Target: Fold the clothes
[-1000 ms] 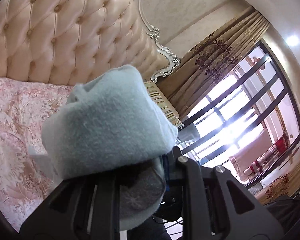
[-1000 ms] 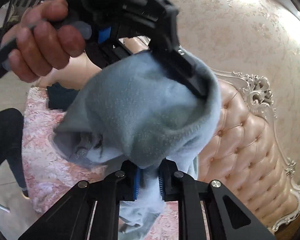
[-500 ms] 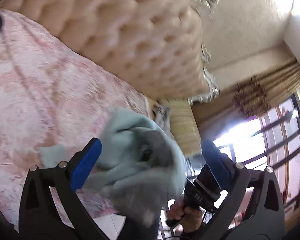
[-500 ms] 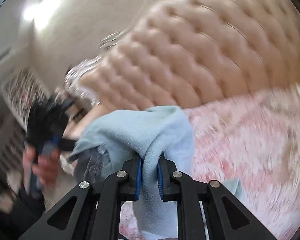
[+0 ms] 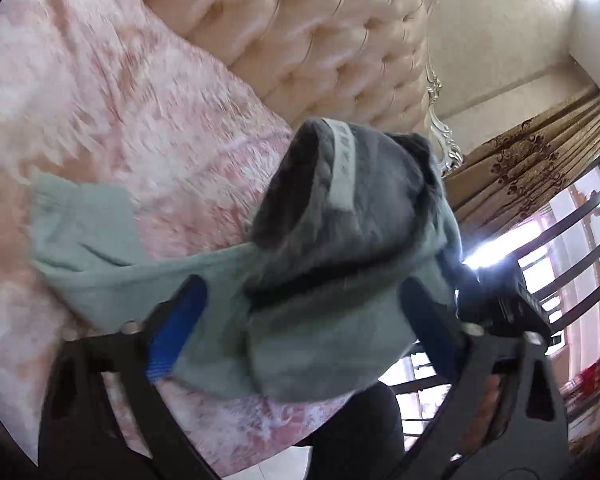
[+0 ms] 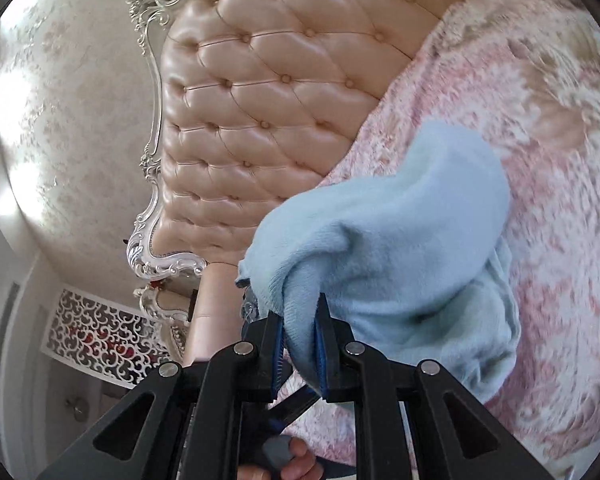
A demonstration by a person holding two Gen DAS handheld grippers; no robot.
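The right claw (image 6: pixel 300 344) is pinching a bunched fold of the light blue garment (image 6: pixel 384 248) above the pink bedspread (image 6: pixel 540 128). The left claw (image 5: pixel 300 316) is standing spread, the cloth draping loose between its fingers. With only one pinch holding, the bundle is likely sagging and could slip down crumpled.

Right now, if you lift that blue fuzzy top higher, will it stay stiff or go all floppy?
Probably floppy: the top sags in soft folds around the right gripper, whose jaws pinch only a small bunch. It looks fleecy, so likely light and not slippery. Part trails on the bedspread, so it would probably drag and unfold.
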